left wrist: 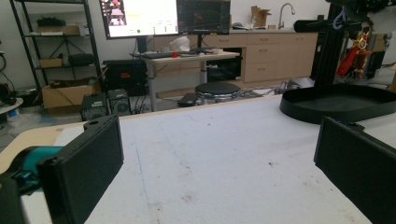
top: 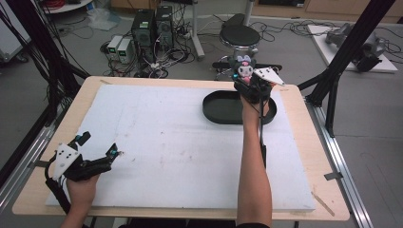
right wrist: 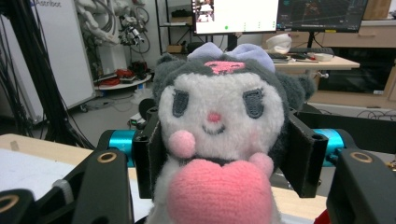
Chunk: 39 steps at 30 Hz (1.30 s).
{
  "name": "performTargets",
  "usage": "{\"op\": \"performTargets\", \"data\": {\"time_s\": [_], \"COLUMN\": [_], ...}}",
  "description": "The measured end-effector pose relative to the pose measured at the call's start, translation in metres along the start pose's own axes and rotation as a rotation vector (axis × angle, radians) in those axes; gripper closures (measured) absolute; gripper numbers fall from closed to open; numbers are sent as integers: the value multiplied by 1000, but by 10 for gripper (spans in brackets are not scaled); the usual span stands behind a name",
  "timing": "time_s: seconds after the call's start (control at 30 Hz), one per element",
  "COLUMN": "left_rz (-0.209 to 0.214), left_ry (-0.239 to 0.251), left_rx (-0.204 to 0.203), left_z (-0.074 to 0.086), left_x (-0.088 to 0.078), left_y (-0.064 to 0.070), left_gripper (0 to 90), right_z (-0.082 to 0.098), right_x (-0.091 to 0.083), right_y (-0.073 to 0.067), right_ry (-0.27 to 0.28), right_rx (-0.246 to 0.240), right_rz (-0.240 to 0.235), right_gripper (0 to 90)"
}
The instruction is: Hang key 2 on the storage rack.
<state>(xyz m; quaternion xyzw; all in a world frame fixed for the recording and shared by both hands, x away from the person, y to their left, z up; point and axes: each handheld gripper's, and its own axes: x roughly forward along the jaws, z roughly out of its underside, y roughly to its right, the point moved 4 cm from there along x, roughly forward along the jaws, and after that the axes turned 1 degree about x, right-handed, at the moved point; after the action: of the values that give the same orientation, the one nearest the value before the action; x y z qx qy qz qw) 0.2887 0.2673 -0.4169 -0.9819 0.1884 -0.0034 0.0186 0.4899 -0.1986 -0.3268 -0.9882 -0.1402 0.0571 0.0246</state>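
Surface: a wooden table (top: 304, 156) carried a white foam board (top: 180, 152), marked with faint scuffs and brown specks.
Left gripper: the left gripper (top: 102, 151) hovered low over the board's near left corner, held in a hand (top: 81, 187); its jaws stood wide apart with nothing between them, seen clearly in the left gripper view (left wrist: 215, 168).
Tray: one black oval tray (top: 218, 111) sat on the board's far right part, well apart from the left gripper.
Plush toy: one plush toy (top: 244, 69), white-faced with a dark hood, a lilac bow and a pink heart at its chest, was held above the tray's far edge.
Right gripper: the right gripper (top: 247, 81) was clamped on the toy's sides; in the right gripper view (right wrist: 224, 163) both jaws pressed into the plush toy (right wrist: 219, 130).
Room: grey floor with tangled cables, two computer towers (top: 152, 26) and a round black stool (top: 240, 35) beyond the table; two monitors (left wrist: 166, 16) and wooden cabinets (left wrist: 266, 51) stood farther back.
Writing: "Astribot" on a white panel (right wrist: 60, 51) at the left of the right gripper view.
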Motion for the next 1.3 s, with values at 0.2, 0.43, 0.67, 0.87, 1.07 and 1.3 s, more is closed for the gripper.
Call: {"op": "performTargets", "data": {"time_s": [0.2,0.43,0.67,0.87,1.07,1.3], "left_rz": [2,1,4,7,6,7], "left_ry": [-2,-4,-6,-8,-8,-9], "left_rx": [6,6,4,9,8,8], "left_z": [1,1,1,1,1,1], "left_x": [1,1,1,1,1,1], "left_y": [0,1,1,1,1,1], "left_gripper": [18,19,18,18,18,19], "right_z": [0,1,1,2,-1,-6], "right_x": [1,4,4,4,3,0], "right_y": [4,10,13,15,16,13], "right_ry": [8,10,10,6,23,30], "right_rx": [14,43,33,30,29,9], "right_rz": [9,8,43,66,79,79], "right_gripper": [410,398,344,303,259,246]}}
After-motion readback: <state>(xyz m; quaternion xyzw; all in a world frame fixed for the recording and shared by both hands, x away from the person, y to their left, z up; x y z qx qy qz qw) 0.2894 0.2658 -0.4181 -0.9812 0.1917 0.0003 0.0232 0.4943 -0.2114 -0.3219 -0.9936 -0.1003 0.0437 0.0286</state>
